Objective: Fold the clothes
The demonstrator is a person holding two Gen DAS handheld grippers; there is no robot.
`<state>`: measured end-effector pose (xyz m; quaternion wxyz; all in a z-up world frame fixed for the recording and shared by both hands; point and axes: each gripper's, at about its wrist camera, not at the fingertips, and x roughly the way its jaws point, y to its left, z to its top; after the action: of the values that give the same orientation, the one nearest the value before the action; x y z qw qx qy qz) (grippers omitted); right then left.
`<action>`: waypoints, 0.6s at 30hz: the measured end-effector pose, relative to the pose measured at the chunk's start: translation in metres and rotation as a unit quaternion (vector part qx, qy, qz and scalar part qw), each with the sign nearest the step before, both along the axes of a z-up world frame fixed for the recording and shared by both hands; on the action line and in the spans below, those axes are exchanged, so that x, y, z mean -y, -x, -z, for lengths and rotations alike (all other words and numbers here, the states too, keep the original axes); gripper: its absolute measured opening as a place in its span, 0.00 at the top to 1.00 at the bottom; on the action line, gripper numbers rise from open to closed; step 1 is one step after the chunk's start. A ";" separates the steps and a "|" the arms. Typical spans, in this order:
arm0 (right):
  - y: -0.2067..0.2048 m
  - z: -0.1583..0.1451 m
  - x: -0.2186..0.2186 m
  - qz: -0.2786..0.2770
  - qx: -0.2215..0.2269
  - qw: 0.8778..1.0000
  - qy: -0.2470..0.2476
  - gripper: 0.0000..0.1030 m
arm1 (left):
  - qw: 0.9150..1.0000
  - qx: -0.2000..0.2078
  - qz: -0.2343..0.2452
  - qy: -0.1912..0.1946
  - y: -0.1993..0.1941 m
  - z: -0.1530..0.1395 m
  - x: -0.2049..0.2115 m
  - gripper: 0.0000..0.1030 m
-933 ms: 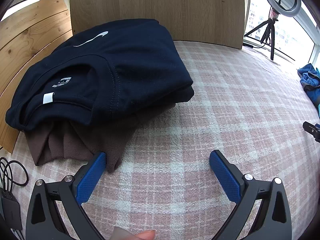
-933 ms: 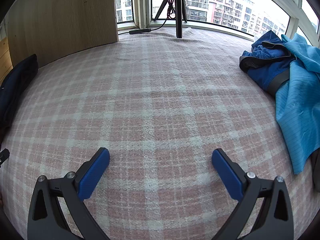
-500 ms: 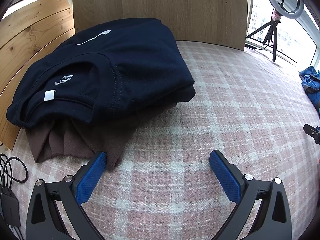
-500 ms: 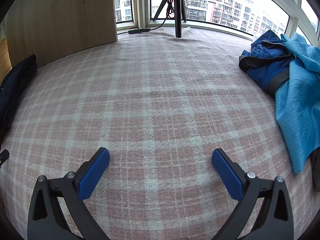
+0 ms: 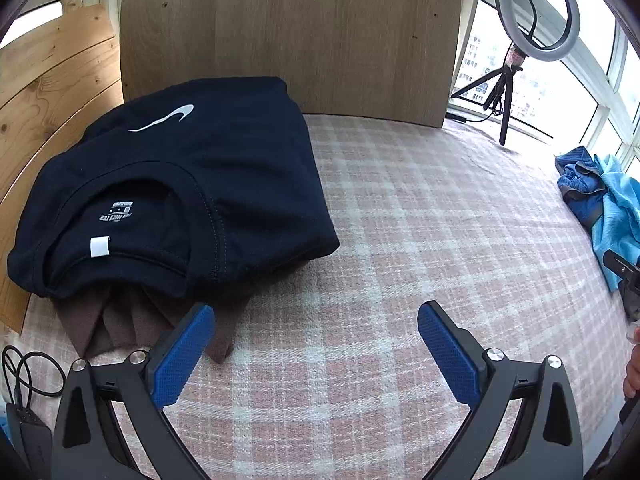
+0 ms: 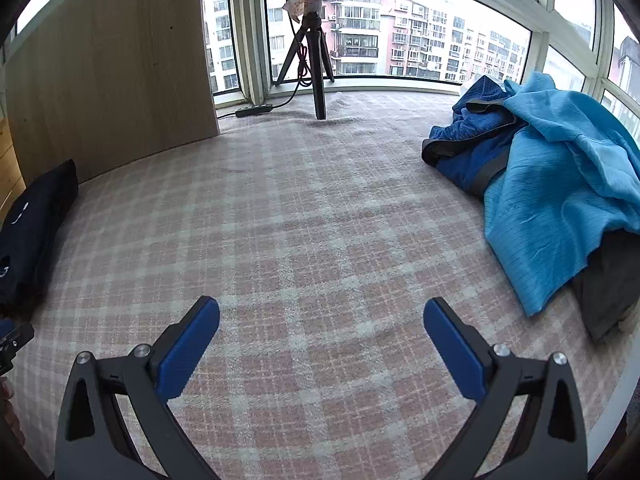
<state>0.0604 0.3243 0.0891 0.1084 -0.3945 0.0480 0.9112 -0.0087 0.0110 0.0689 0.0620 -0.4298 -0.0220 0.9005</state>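
A folded navy cotton T-shirt [image 5: 180,184] sits stacked on a folded brown garment [image 5: 116,320], seemingly finished. Well apart from that stack, crumpled blue clothes [image 6: 560,184] await folding. Both the left hand-held gripper [image 5: 316,344] and right hand-held gripper [image 6: 320,340] gape empty over the pink plaid blanket [image 6: 300,220], likely between garments.

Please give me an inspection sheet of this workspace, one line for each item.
Surface: pink plaid blanket, bare in the middle.
Job's things: navy T-shirt folded on top of brown garment; unfolded blue clothes heaped at right.
Clutter: nothing seen.
Grippers: left hand-held gripper and right hand-held gripper open, empty.
Cables: black cable coiled at the blanket's edge.
Surroundings: ring light tripod, wooden board, windows.
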 end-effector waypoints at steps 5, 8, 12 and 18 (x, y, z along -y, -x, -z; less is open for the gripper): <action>-0.036 -0.043 -0.022 0.036 -0.022 0.999 -0.021 0.00 | 0.998 -0.036 0.049 -0.004 -0.009 -0.046 -0.018 0.01; -0.059 -0.061 -0.044 0.070 -0.034 0.996 -0.032 0.00 | 0.996 -0.053 0.075 -0.007 -0.016 -0.064 -0.038 0.02; -0.088 -0.077 -0.092 0.126 -0.054 0.990 -0.031 0.00 | 0.992 -0.076 0.103 -0.009 -0.023 -0.087 -0.069 0.03; -0.117 -0.087 -0.211 0.204 -0.070 0.976 0.004 0.00 | 0.988 -0.081 0.131 -0.010 -0.017 -0.107 -0.156 0.03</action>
<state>0.1777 0.5350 0.1757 0.2869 -0.3117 0.1389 0.8951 0.0086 0.1670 0.1756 0.1857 -0.3539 0.0307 0.9162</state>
